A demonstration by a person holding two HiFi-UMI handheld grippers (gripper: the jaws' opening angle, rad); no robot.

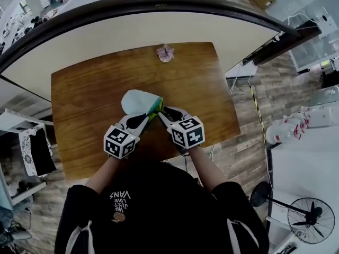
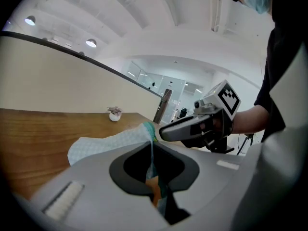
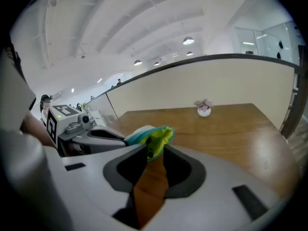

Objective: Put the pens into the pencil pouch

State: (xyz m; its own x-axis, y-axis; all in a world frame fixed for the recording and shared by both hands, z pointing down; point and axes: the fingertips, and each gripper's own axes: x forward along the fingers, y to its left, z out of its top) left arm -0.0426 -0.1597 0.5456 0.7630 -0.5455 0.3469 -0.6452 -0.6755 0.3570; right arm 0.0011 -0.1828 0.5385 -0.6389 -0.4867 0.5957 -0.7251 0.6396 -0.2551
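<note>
My left tool (image 2: 152, 146) was closed on the pouch (image 1: 139, 100), held up over the tabletop (image 1: 90, 89). The right tool (image 3: 154, 154) stood open, with the lime lip between its tips. Risk: lip slips out, mouth shuts. No pens seen. Much free room ahead; front edge near.

You see a pale mint pouch (image 1: 139, 101) with teal trim and lime lining; the surface (image 1: 95, 94) is brown woodgrain.

head view overhead; gripper views close, sharing pouch (image 1: 140, 102)
</note>
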